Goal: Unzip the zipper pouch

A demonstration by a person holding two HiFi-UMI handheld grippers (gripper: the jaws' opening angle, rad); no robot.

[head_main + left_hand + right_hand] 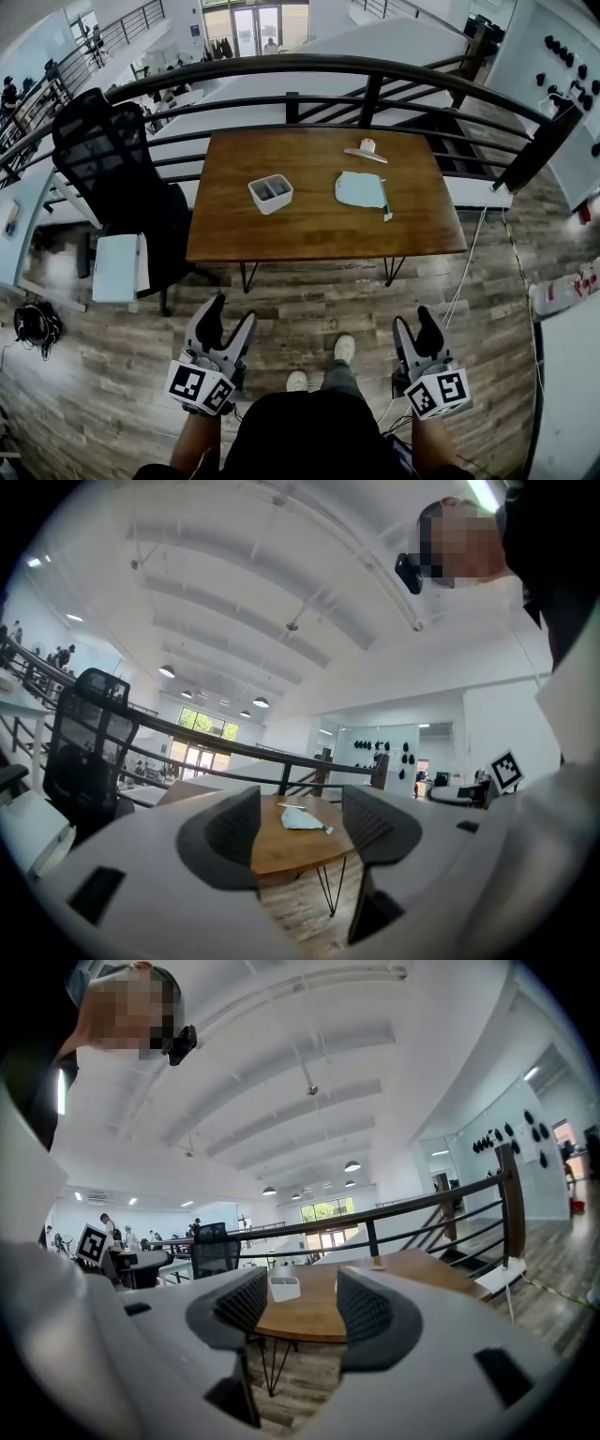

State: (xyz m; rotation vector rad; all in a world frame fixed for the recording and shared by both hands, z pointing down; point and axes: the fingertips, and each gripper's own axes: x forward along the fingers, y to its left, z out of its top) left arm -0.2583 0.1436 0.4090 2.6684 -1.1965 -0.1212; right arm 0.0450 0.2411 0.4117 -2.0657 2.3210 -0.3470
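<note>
one wooden tabletop [319,234] on thin black legs stands on a plank floor [309,300] beside a black railing [281,66], with a black office chair [103,150] off its left edge. the pale blue zipper pouch [362,190] lies flat right of centre, and a white two-part tray [270,193] sits left of centre. the left claw [232,311] and right claw [415,321], with square-marker cubes, hang short of the near edge, both open and empty. the left gripper view frames the pouch, the right gripper view the tray.
</note>
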